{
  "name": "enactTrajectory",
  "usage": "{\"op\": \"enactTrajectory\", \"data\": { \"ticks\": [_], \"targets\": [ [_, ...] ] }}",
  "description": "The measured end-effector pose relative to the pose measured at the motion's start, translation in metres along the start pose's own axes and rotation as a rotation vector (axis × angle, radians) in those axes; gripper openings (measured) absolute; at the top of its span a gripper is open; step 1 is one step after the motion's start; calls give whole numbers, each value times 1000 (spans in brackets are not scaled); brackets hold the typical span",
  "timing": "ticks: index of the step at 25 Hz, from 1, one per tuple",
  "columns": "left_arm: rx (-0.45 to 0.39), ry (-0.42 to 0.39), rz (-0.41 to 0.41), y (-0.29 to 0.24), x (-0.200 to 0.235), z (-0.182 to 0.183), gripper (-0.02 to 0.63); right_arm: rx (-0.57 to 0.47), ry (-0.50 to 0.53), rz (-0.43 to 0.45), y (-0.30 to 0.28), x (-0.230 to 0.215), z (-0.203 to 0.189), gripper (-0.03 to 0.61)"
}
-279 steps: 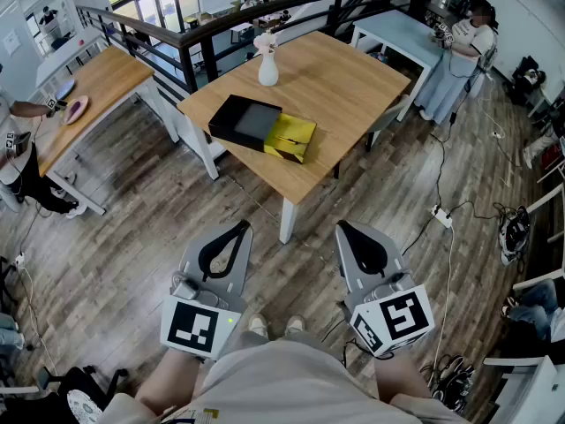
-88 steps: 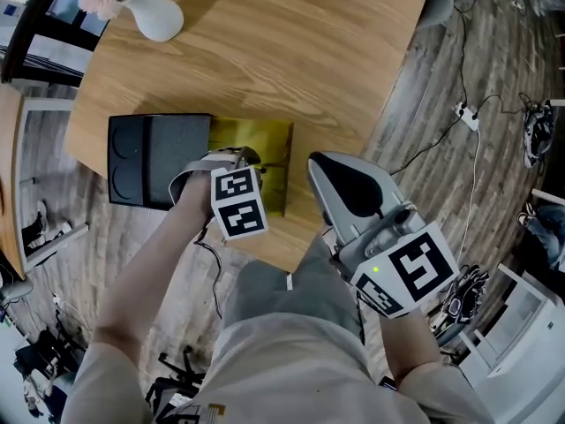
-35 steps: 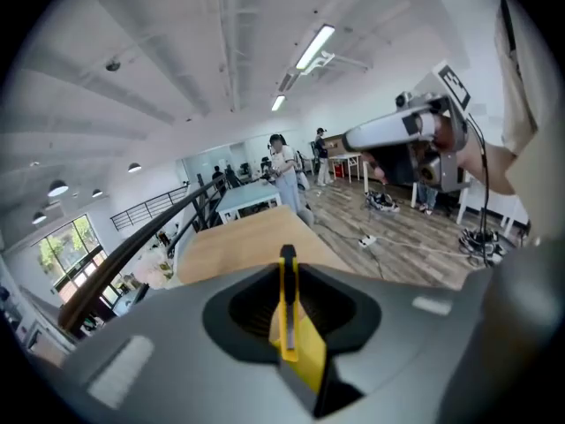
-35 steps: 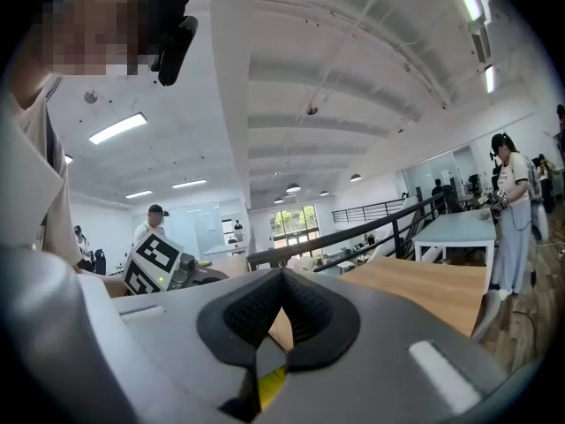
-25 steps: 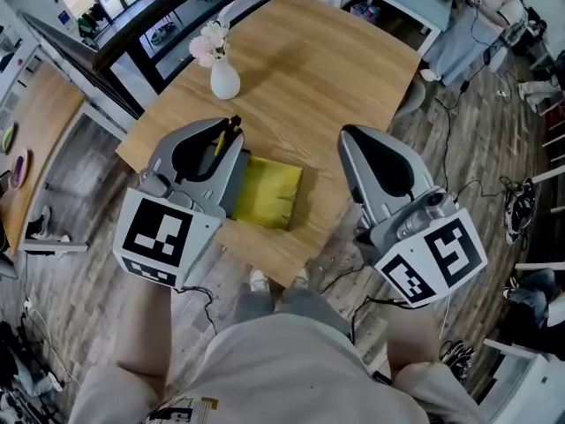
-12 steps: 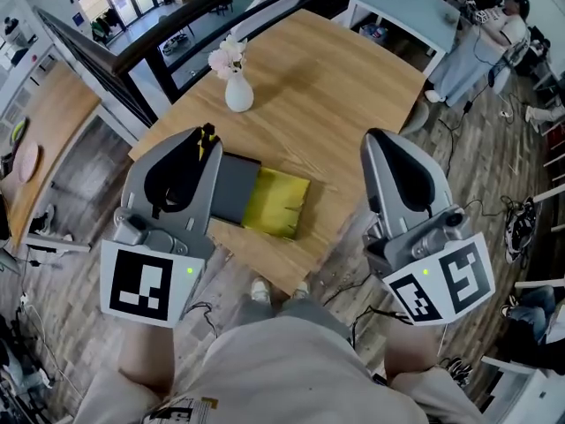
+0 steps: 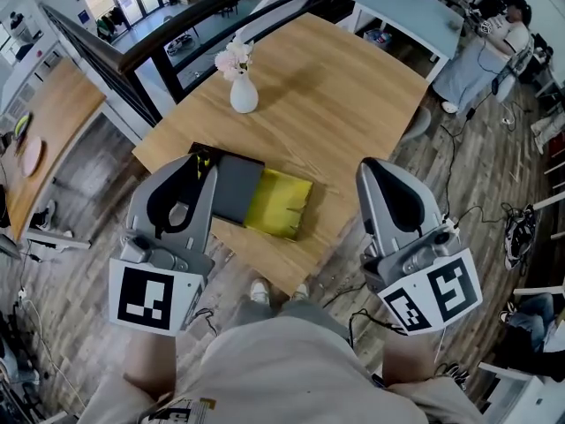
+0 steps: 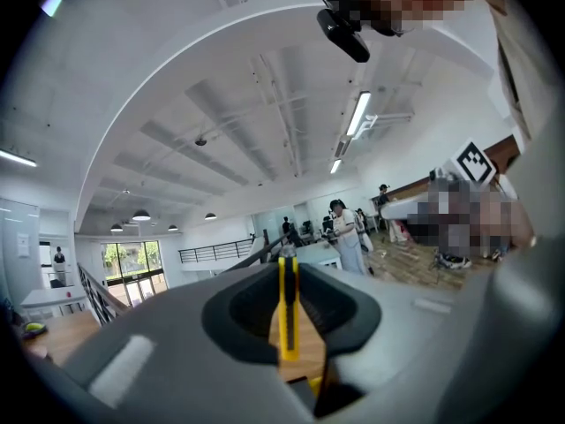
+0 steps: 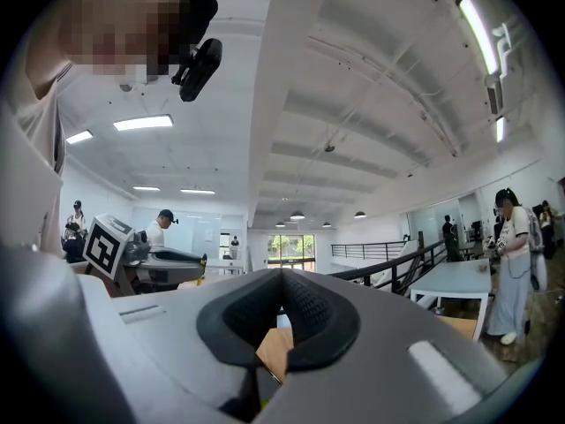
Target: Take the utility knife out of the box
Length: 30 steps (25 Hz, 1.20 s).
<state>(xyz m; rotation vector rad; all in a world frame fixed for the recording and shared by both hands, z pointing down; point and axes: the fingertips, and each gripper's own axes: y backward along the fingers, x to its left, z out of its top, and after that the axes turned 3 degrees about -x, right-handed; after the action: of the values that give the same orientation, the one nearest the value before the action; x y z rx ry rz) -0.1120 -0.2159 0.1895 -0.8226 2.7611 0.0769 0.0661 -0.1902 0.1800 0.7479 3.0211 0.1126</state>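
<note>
utility knife [image 8: 286, 312]: slim yellow body with a black strip down its middle, clamped edge-on between the pads of the left gripper [image 7: 202, 163], its far end poking past the jaw tips, lifted clear of the box. box [image 7: 231, 189]: shallow black tray with a dark grey lining, lying flat and open near the near-left corner of the wooden table [image 7: 340, 104]; a yellow part [image 7: 279, 203] lies flat touching its right side.
</note>
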Motion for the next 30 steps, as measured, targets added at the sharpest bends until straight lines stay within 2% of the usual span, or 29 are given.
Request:
{"op": "enactTrajectory", "data": {
  "ticks": [2, 6, 11, 14, 18, 30],
  "targets": [
    [-7, 8, 1, 1, -1, -2, 64, 19, -10, 2, 1, 1, -8, 0],
    [40, 51, -9, 5, -9, -12, 64, 49, -20, 9, 5, 3, -17, 0],
    [48, 54, -14, 8, -12, -12, 64, 66, -18, 10, 6, 6, -22, 0],
    [22, 44, -16, 9, -11, -8, 64, 67, 0, 8, 6, 8, -24, 0],
    [-6, 123, -40, 8, -12, -6, 64, 77, 58, -7, 6, 10, -28, 0],
    [20, 89, -47, 9, -12, -14, 64, 83, 68, -1, 1, 12, -31, 0]
  ]
}}
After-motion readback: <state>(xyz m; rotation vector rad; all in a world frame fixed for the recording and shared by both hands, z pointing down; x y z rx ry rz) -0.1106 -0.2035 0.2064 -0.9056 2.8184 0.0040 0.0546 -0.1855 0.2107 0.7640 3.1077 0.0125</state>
